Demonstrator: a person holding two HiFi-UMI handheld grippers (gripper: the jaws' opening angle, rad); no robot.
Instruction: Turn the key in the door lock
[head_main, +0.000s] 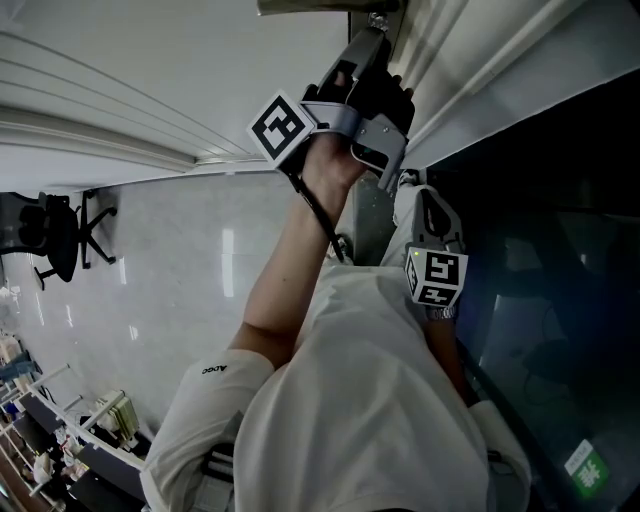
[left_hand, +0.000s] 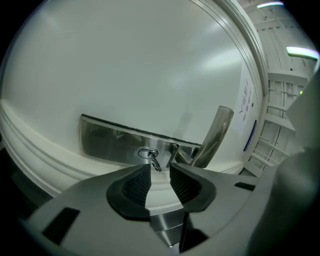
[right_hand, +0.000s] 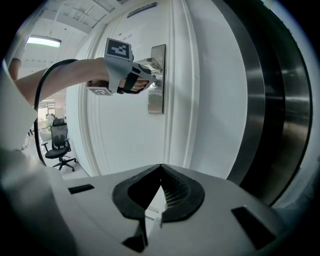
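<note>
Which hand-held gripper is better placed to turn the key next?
Left. The left hand-held gripper is at the lock, jaws apart, the key just ahead of them. The right hand-held gripper is shut, lower down, well off the lock.

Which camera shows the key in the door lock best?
The left gripper view: the key sits in the lock, just beyond the open fingers. In the right gripper view and head view, the left gripper hides it.
</note>
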